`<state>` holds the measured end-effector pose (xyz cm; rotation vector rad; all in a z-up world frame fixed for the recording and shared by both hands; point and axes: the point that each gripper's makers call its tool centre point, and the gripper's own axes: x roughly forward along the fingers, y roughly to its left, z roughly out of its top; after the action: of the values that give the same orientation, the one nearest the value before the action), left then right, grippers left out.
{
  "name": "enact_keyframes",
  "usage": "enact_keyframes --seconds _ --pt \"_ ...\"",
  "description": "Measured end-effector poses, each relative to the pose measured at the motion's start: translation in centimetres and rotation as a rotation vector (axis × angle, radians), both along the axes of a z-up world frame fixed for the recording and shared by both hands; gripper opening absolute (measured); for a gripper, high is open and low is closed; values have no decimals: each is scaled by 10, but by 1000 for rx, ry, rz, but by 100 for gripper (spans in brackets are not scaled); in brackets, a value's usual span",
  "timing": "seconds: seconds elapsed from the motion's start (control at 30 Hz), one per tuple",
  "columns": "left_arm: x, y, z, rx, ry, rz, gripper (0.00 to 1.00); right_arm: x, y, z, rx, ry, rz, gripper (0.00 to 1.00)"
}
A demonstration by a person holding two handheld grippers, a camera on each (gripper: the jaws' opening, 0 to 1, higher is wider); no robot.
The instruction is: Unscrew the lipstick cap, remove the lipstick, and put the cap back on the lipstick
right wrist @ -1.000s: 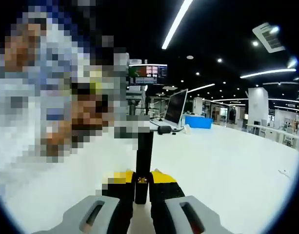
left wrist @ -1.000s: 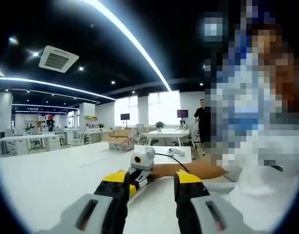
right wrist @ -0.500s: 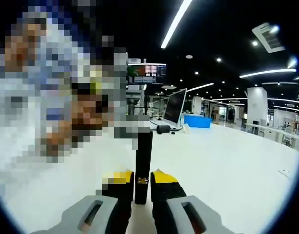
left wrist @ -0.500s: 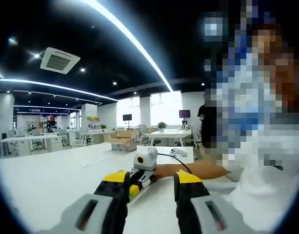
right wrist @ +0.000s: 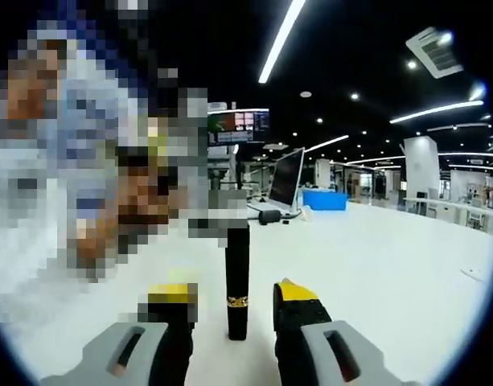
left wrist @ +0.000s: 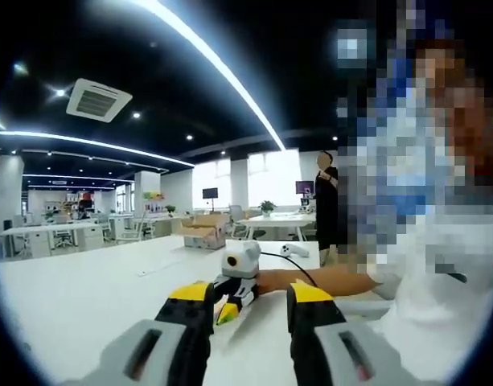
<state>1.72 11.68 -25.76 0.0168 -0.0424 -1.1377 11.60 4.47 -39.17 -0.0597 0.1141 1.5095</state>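
Note:
A black lipstick (right wrist: 238,277) with a thin gold band stands upright on the white table (right wrist: 391,273), cap on. My right gripper (right wrist: 234,296) is open around it, its yellow-tipped fingers standing apart from the tube on either side. In the left gripper view, my left gripper (left wrist: 250,296) is open and holds nothing. It hovers low over the table and looks toward the right gripper (left wrist: 234,283), whose yellow tips show beyond it. A person's forearm (left wrist: 326,281) lies behind that gripper.
An open laptop (right wrist: 288,178) and a blue box (right wrist: 326,199) sit farther back on the table. A white controller with a cable (left wrist: 290,250) lies behind the right gripper. A person in black (left wrist: 326,207) stands among the desks beyond.
My right gripper has opened and let go of the lipstick, which now stands free on the table. A person in black has walked into the background of the left gripper view.

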Motion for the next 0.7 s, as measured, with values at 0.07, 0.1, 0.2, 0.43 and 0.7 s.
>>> enact_keyframes --seconds 0.07,0.1,0.2,0.43,0.7 --pt "2 0 -1 1 4 2 38 3 -4 3 4 12 -22 40" --pt "2 0 -2 5 4 4 38 6 -6 4 4 16 -44 40" --pt "5 3 -1 -4 6 8 38 18 -24 -9 -161 19 -161 45" --pt "8 7 -3 -5 12 17 38 -22 -34 20 -82 80 -136 58" --pt "7 16 -1 -7 7 44 38 -43 -66 58 -134 2 -280 58"
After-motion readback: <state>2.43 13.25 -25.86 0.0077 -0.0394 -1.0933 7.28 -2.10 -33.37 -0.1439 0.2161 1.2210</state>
